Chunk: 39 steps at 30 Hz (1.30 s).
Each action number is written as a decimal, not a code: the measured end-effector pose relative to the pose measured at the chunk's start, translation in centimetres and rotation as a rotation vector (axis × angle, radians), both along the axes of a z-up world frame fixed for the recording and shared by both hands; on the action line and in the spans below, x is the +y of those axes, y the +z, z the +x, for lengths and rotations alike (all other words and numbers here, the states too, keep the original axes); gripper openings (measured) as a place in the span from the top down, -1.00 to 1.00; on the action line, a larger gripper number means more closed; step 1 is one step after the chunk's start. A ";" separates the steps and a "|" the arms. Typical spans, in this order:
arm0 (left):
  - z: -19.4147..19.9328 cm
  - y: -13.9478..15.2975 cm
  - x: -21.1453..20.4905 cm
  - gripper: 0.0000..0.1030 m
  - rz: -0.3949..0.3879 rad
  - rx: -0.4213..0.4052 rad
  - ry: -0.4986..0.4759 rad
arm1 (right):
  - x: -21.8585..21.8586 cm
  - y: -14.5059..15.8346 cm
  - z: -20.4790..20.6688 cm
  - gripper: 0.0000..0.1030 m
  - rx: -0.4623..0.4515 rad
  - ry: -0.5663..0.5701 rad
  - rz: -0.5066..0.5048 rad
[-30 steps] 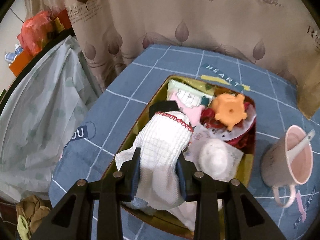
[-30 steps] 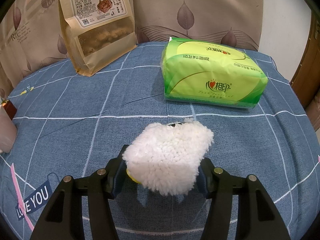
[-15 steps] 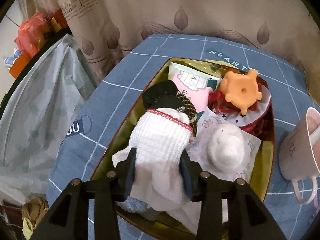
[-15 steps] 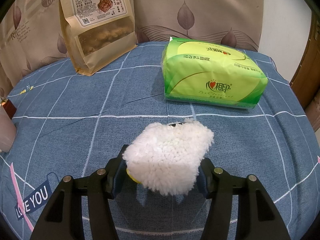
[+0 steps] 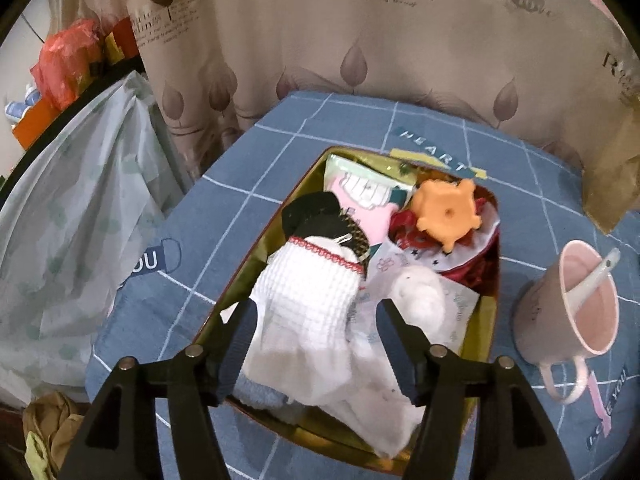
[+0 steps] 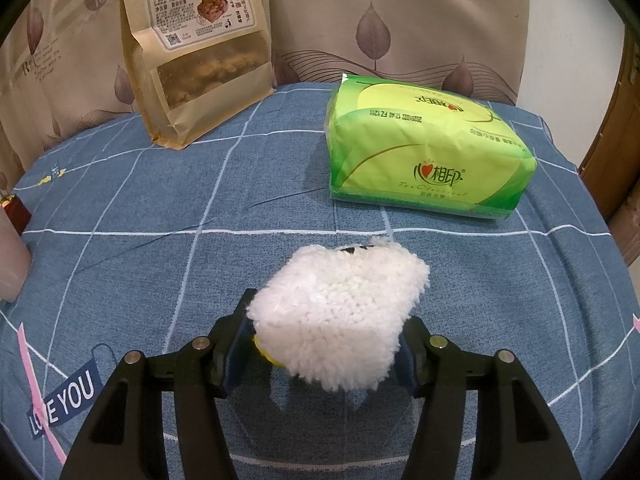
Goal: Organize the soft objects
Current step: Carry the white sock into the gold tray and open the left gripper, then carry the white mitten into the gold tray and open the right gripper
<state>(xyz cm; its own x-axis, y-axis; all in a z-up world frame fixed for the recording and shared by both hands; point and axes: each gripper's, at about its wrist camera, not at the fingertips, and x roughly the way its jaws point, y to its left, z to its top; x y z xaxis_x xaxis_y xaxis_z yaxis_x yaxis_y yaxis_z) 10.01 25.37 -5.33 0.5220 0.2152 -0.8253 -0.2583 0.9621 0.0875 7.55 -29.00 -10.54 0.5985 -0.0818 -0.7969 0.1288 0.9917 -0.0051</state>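
White waffle sock (image 5: pixel 308 304) lay freed in the tin (image 5: pixel 490 300) — left gripper (image 5: pixel 316 338) jaws just spread; right gripper (image 6: pixel 326 344) clenched the fluffy sock (image 6: pixel 340 316), waiting its turn.

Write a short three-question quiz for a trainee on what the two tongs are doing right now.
1. True or false: the left tongs clamp the white knit sock.
2. What do the right tongs hold? A) green tissue pack B) fluffy white sock C) pink mug
3. Where does the white knit sock lie?

Key:
1. False; the jaws have just been opening, the sock between them but loose.
2. B, the fluffy white sock.
3. In the gold tin, on other soft things.
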 end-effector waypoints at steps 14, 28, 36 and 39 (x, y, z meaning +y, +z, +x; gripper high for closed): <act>-3.8 2.7 -2.2 -0.25 0.083 -0.107 -0.038 | 0.1 -0.1 0.1 -0.10 0.001 0.000 -0.004; -7.0 3.5 -2.5 -0.26 0.142 -0.197 -0.061 | 0.3 0.6 -0.4 0.22 -0.023 -0.008 -0.006; -7.2 3.1 -1.4 -0.26 0.078 -0.198 -0.061 | 3.0 4.5 -0.6 0.25 -0.079 0.029 -0.014; -7.2 3.0 -1.0 -0.26 0.063 -0.196 -0.049 | 5.5 6.5 -0.2 0.25 -0.105 0.088 -0.013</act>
<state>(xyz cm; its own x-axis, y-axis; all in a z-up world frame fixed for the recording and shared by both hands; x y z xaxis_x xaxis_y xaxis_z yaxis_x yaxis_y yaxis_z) 2.83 24.39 -2.34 0.6823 0.2337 -0.6927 -0.2294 0.9681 0.1007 7.33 -23.54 -4.08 0.6842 -0.0357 -0.7285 0.0420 0.9991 -0.0095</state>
